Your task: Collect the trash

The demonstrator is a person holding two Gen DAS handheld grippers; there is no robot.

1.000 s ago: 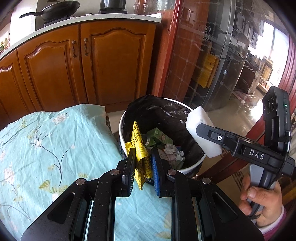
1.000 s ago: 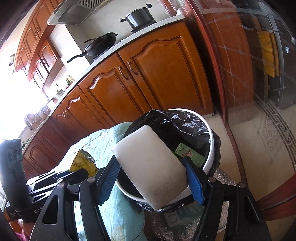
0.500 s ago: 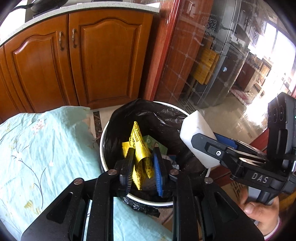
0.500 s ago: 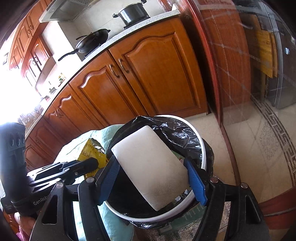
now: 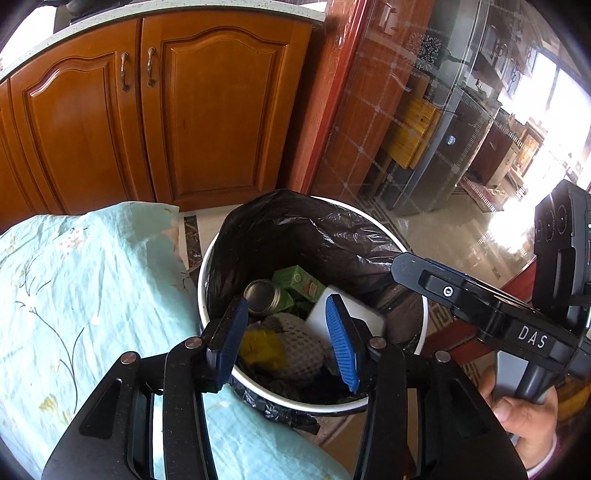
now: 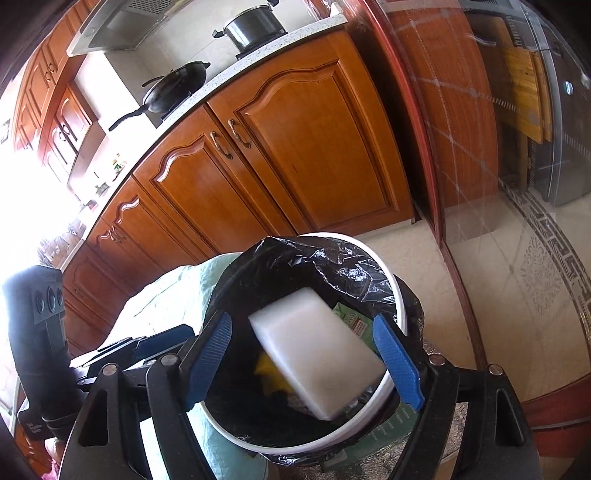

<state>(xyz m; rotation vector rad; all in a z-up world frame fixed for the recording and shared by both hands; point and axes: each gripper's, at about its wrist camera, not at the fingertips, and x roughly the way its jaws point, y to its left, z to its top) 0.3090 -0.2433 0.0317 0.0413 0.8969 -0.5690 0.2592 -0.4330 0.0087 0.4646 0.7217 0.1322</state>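
A white bin [image 5: 202,280] lined with a black bag [image 5: 295,225] stands beside the table. My left gripper [image 5: 284,341] is open and empty above the bin. The yellow wrapper [image 5: 260,345] lies blurred inside, beside a metal can [image 5: 263,297], a green carton [image 5: 300,281] and a white foam net [image 5: 299,345]. My right gripper [image 6: 306,356] is open over the bin [image 6: 400,306]. The white foam block [image 6: 314,350] is blurred between its fingers, free of them, dropping into the bag; it also shows in the left wrist view [image 5: 345,317].
The table with a light blue floral cloth [image 5: 74,295] lies left of the bin. Wooden cabinets [image 5: 184,110] stand behind it. A glass partition [image 5: 424,129] and tiled floor [image 6: 517,277] are to the right. A pan [image 6: 173,88] and pot [image 6: 255,26] sit on the counter.
Both grippers opened over the bin. The yellow wrapper left the left gripper and dropped into the bag. The white foam block left the right gripper and is falling in.
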